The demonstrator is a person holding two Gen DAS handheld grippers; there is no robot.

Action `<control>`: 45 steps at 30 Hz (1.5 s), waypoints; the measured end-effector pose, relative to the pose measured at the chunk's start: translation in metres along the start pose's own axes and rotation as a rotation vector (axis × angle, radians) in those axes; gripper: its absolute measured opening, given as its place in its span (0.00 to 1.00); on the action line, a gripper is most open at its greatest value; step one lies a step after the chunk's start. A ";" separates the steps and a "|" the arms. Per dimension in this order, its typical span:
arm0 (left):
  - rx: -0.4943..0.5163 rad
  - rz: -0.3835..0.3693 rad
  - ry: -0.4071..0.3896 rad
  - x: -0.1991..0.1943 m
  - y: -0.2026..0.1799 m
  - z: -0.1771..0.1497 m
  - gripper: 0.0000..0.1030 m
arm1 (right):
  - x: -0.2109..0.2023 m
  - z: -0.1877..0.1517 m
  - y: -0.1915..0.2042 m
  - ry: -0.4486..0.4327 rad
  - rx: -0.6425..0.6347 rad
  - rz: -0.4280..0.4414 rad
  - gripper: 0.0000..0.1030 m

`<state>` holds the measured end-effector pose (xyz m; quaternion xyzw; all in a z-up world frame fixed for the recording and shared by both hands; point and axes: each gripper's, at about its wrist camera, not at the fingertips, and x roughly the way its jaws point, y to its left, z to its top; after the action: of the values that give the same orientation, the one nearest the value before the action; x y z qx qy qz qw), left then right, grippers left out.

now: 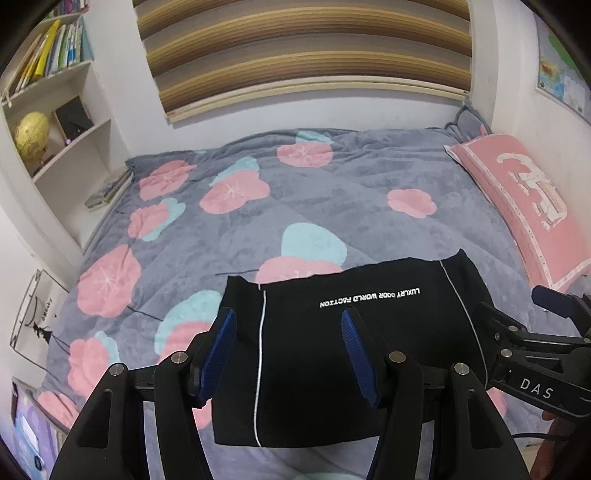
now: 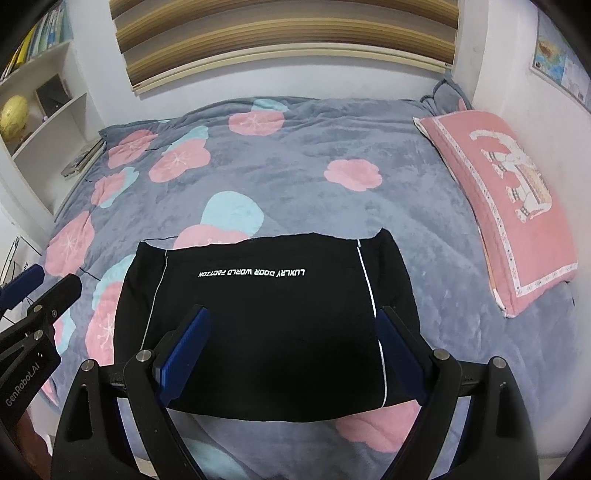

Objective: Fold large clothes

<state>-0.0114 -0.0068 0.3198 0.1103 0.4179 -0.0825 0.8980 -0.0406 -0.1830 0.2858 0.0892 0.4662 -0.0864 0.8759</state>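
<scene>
Garment: black folded garment (image 1: 332, 350) (image 2: 266, 332), a squared-off block with thin white piping down each side and a line of white lettering reading upside down; it lies flat on the bed, at the near edge.
Left hand-held gripper (image 1: 290, 358): released, blue pads apart over the garment's left half, nothing between them, not touching the cloth as far as can be seen.
Right hand-held gripper (image 2: 293, 354): released, jaws spread wider, one pad over the middle of the garment and the other over its right piping; nothing grasped.
Left wrist view only: the right hand-held gripper's body enters beside the garment's right edge, marked "DAS"; part of a hand (image 1: 557, 439) shows under it; a line drawing (image 1: 33, 314) on the wall to the garment's left; purple items (image 1: 26, 424) at the bed's near left corner.
Right wrist view only: the left hand-held gripper's body beside the garment's left edge, marked "GenRobot.AI".
Surface: bed (image 1: 351, 192) (image 2: 314, 147) under a grey plush blanket with pink and pale blue blossoms.
Pillow: pink pillow (image 1: 524, 206) (image 2: 509, 206) with a pale figure print, beyond the garment to its right.
Room: white bookshelf (image 1: 74, 107) (image 2: 48, 110) beyond the garment to its left, holding books and a yellow globe (image 1: 31, 134) (image 2: 14, 112); striped brown blind (image 1: 303, 51) (image 2: 284, 33) on the wall past the bed; map (image 1: 561, 77) (image 2: 561, 62) above the pillow.
</scene>
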 end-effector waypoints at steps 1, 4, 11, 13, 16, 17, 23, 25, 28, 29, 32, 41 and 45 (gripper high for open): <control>-0.008 -0.011 0.009 0.002 0.002 0.000 0.59 | 0.001 0.000 -0.001 0.004 0.002 0.001 0.89; -0.018 -0.009 0.020 0.007 0.005 0.000 0.59 | 0.003 0.000 0.000 0.011 0.001 -0.005 0.89; -0.016 0.004 0.018 0.011 0.005 0.000 0.59 | 0.004 0.000 0.001 0.011 0.001 -0.007 0.89; -0.014 0.007 0.019 0.012 0.005 0.000 0.59 | 0.004 0.000 0.000 0.014 0.000 -0.005 0.89; -0.003 0.018 0.018 0.013 0.003 -0.001 0.59 | 0.006 0.001 0.000 0.020 0.002 -0.006 0.89; -0.002 0.019 0.019 0.014 0.003 -0.001 0.59 | 0.006 0.001 0.000 0.022 0.001 -0.006 0.89; 0.005 0.015 0.031 0.019 0.001 0.000 0.59 | 0.010 0.001 -0.002 0.033 -0.001 -0.013 0.89; 0.009 0.012 0.035 0.021 -0.001 0.000 0.59 | 0.012 0.001 -0.003 0.038 0.001 -0.013 0.89; 0.011 0.014 0.037 0.021 -0.002 0.000 0.59 | 0.015 0.001 -0.004 0.043 0.003 -0.014 0.89; 0.011 0.017 0.037 0.022 -0.003 0.000 0.59 | 0.015 0.001 -0.004 0.043 0.003 -0.014 0.89; 0.013 0.018 0.038 0.024 -0.002 0.000 0.59 | 0.016 0.002 -0.004 0.045 0.000 -0.014 0.89; 0.008 0.060 0.020 0.027 0.005 0.002 0.59 | 0.019 0.002 -0.002 0.047 -0.003 -0.014 0.89; -0.014 0.066 0.003 0.028 0.012 0.002 0.59 | 0.021 0.002 -0.003 0.052 -0.002 -0.014 0.89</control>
<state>0.0109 0.0023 0.3013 0.1181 0.4160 -0.0496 0.9003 -0.0283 -0.1876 0.2697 0.0872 0.4894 -0.0896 0.8631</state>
